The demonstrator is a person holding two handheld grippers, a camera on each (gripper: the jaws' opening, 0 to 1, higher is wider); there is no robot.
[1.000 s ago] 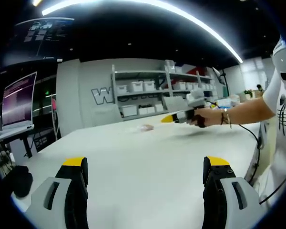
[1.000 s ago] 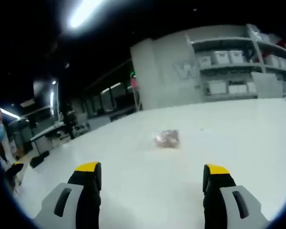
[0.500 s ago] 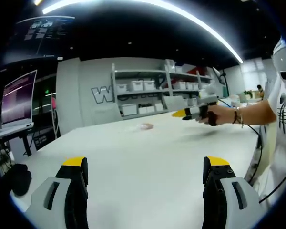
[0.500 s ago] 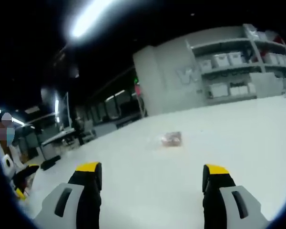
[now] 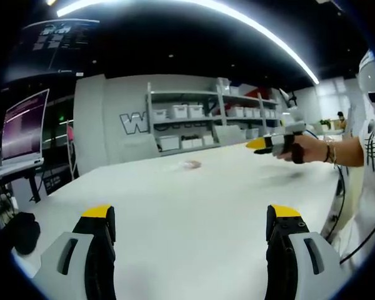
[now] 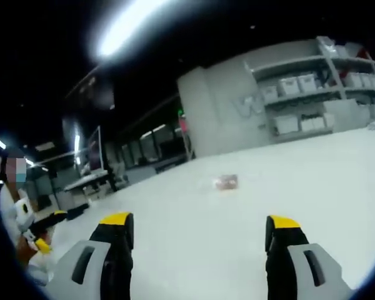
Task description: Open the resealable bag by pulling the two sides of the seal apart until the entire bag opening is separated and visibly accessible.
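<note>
Right hand-held gripper (image 5: 257, 144) has pulled back right and away from the bag (image 5: 190, 165) versus a second ago; in its own view the bag (image 6: 226, 182) looks smaller and farther. Bag lies flat mid-bench (image 5: 194, 231), far from both, untouched, seal not visibly parted. Left hand-held gripper (image 5: 192, 215) jaws wide apart, empty; right hand-held gripper (image 6: 200, 224) jaws also spread, empty. Opening not started; approach needed.

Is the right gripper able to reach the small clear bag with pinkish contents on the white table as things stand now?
Probably yes. The right gripper has its jaws wide apart and points at the small clear bag, which lies alone on the white table with bare tabletop between them. It is well short of the bag.
</note>
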